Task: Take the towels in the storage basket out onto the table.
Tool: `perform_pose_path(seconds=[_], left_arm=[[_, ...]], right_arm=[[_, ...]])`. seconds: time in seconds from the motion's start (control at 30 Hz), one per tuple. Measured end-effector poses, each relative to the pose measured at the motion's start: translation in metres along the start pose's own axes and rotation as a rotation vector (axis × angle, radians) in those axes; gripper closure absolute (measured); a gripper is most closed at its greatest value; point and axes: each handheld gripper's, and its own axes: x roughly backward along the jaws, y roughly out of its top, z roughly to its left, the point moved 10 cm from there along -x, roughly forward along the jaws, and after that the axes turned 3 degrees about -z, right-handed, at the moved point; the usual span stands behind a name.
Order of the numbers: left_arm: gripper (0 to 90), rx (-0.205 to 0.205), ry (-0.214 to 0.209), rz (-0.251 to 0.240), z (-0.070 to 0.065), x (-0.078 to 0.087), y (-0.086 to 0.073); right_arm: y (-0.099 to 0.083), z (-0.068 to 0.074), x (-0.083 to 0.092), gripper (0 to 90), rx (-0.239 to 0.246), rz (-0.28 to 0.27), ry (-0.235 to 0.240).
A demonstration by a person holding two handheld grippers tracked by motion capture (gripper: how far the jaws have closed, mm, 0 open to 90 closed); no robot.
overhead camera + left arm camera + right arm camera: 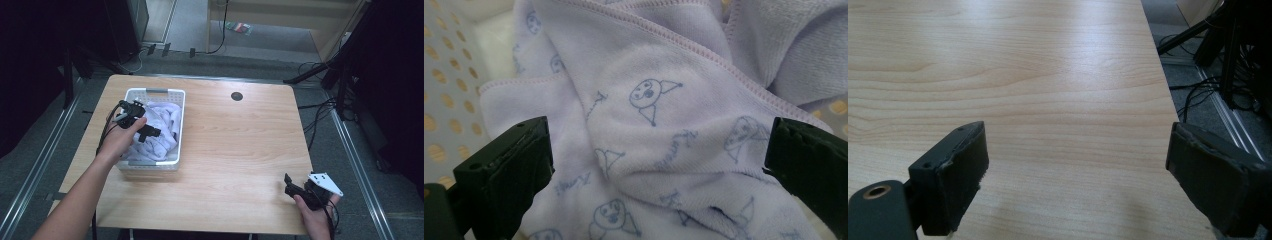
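Left gripper [150, 132], jaws wide, hovers over lilac printed cloths [664, 130] heaped in the white perforated basket [155, 93].

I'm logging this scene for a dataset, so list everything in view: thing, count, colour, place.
basket: one, white, perforated, left half of the table.
cloth: lilac with small blue drawings, heaped in the basket; number of pieces unclear.
table: one, light wood.
grommet: one, dark, round, far middle of the table.
cables: several, black, on the floor right of the table.
left gripper: black, open, over the cloth.
right gripper: black, open, above the table's near right corner.
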Motion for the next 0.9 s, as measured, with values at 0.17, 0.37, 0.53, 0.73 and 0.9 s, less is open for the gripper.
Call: perform_pose_path(seconds=[0.17, 0.37, 0.53, 0.73, 0.9], left_arm=[[0.0, 0.002, -0.024, 0.043, -0.001, -0.01, -0.003], [0.0, 0.0, -0.049, 0.095, -0.006, -0.02, -0.006], [0.0, -0.012, -0.038, 0.18, -0.006, -0.036, -0.017], [0.0, -0.008, -0.05, 0.2, -0.008, -0.048, -0.024], [0.0, -0.011, -0.055, 0.218, -0.008, -0.049, -0.024]], right_arm=[[0.0, 0.0, 0.0, 10.0, 0.001, 0.0, 0.001], [0.0, 0.0, 0.0, 10.0, 0.001, 0.005, 0.001], [-0.001, 0.001, 0.0, 10.1, 0.001, 0.007, 0.002], [-0.001, 0.001, -0.001, 10.2, 0.002, 0.008, 0.002], [-0.001, 0.001, -0.001, 10.3, 0.011, 0.008, 0.004]])
